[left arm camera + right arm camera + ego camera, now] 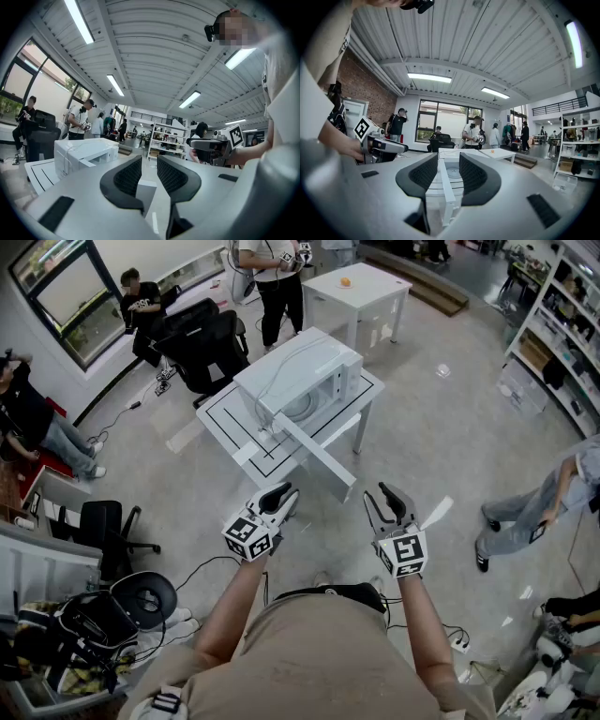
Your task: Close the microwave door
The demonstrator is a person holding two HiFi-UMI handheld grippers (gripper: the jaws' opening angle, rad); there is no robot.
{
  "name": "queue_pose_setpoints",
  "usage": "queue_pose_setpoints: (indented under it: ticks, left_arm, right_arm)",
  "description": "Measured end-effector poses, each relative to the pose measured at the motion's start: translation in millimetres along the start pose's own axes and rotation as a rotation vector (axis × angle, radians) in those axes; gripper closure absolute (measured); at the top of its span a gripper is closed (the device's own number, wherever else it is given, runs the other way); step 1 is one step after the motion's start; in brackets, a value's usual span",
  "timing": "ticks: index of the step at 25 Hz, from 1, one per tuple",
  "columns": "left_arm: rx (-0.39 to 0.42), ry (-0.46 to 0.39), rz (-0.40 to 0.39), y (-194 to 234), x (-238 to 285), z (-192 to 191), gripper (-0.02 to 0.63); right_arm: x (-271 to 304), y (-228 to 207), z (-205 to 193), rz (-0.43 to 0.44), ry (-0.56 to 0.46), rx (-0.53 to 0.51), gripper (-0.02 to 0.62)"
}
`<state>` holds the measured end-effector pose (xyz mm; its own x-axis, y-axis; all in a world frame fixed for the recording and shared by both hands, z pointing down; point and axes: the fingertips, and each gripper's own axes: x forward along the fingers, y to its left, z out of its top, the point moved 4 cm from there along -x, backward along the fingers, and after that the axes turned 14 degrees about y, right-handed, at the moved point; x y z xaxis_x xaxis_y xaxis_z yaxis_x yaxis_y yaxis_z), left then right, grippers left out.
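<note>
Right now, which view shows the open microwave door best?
The head view: the microwave door shows whole from above, swung open toward you. The right gripper view shows the door only edge-on. The left gripper view shows the microwave, its door hardly distinguishable.

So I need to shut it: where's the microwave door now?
Head view, centre: the microwave door stands swung open from the microwave on the white table, jutting toward the person.

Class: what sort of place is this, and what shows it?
Probably a lab or workshop hall: white microwave with open door on a white line-marked table, stocked open shelving, black office chairs.
</note>
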<state>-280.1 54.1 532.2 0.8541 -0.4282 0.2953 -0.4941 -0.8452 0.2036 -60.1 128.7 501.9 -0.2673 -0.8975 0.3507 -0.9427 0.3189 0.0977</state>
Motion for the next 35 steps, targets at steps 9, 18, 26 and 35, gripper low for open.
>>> queue_pose_setpoints:
  ticks: [9,18,26,35]
  left_arm:
    - [0.005,-0.003,0.006,-0.2,-5.5,3.1,0.515]
    - [0.009,0.045,-0.003,-4.1,4.7,-5.1,0.515]
    - [-0.028,0.060,-0.019,-7.5,18.7,-10.7,0.515]
    - [-0.042,0.082,-0.006,-3.5,29.9,-22.5,0.515]
  right_arm:
    - [4.0,5.6,-2.0,0.008,0.020,-0.038,0.448]
    - [53.2,19.1,-43.5,0.028,0.184,-0.117,0.437]
    - [106.4,15.3,-100.8,-0.031,0.360,-0.174,0.367]
    - [120.5,11.9,-124.8,-0.041,0.395,-0.134,0.368]
